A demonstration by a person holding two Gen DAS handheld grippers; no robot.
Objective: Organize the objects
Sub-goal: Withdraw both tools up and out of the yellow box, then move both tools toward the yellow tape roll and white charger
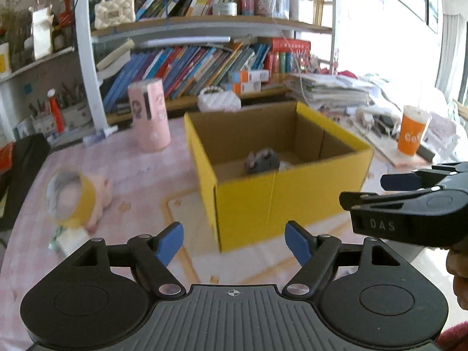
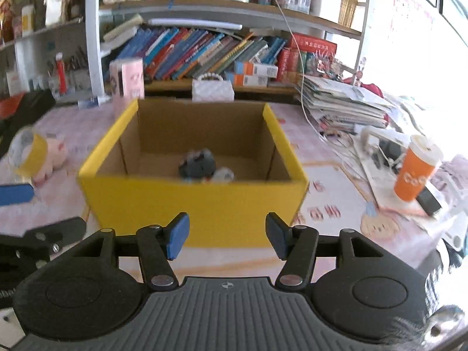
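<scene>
Nearest the cameras, both tools hover over the pink checked surface (image 2: 336, 193) with nothing between their blue pads. The left tool (image 1: 234, 242) is released, its jaws spread wide; the right tool (image 2: 227, 239) is also released, its jaws set a little narrower.

Just beyond them stands a yellow cardboard box (image 2: 193, 201), open at the top. On its floor lies a grey object (image 2: 197, 163), blurred, with something white (image 2: 223, 174) touching it on the right.

Left of the box, well apart from it, a roll of yellow tape (image 1: 71, 199) leans against a pink plush toy (image 1: 101, 196). Farther back on that side a pink cylinder (image 1: 149, 114) stands upright.

Right of the box, an orange paper cup (image 2: 415, 172) stands upright on scattered papers, and behind it rises a stack of papers (image 2: 342, 102).

Behind the box a white quilted handbag (image 2: 213, 89) rests at the foot of shelves (image 2: 234, 8) packed with leaning books.
</scene>
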